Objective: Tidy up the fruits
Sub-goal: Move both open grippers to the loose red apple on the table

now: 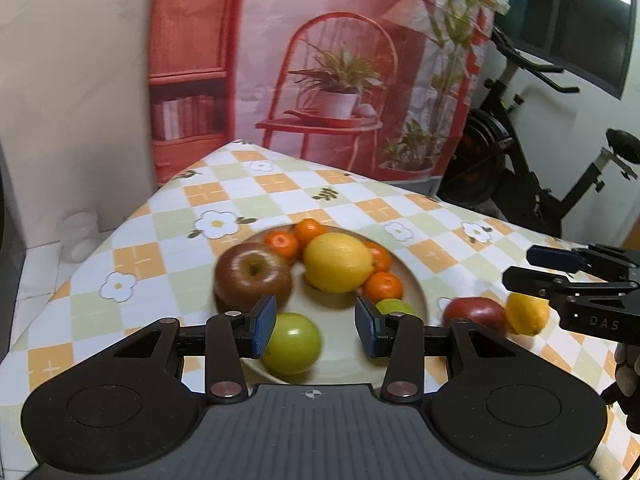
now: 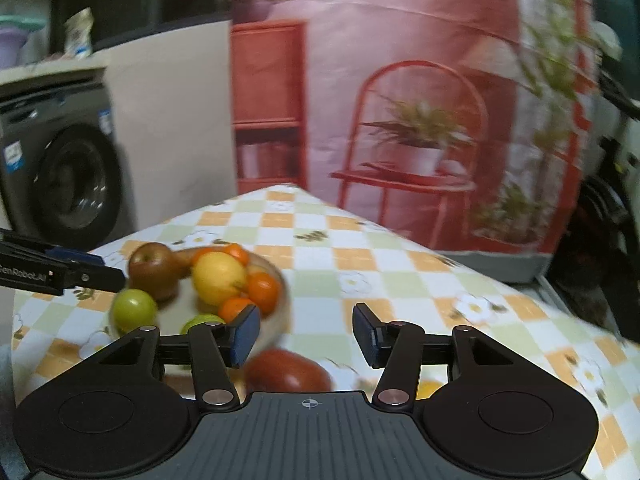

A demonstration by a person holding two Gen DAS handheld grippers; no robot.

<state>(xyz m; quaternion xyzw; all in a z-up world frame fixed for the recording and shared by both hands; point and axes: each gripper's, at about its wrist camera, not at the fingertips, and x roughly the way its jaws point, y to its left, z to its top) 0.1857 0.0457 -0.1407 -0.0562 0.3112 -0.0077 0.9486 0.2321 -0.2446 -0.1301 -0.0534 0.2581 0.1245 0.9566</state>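
Observation:
A beige plate (image 1: pixel 416 284) on the checked tablecloth holds a red apple (image 1: pixel 252 276), a lemon (image 1: pixel 338 262), several oranges and two green apples (image 1: pixel 292 342). My left gripper (image 1: pixel 316 332) hovers over the plate's near side, open, with nothing between its blue pads. Right of the plate, a second red apple (image 1: pixel 474 314) and a second lemon (image 1: pixel 528 314) lie on the cloth. My right gripper (image 2: pixel 306 334) is open and empty above that red apple (image 2: pixel 288 372), and it also shows in the left wrist view (image 1: pixel 520 266). The right wrist view is blurred.
The table narrows to a far corner, with its edges close on both sides. A printed red backdrop (image 1: pixel 320 60) hangs behind it. An exercise bike (image 1: pixel 520 152) stands to the right and a washing machine (image 2: pixel 68 176) to the left. A hand (image 1: pixel 626 368) shows at the right edge.

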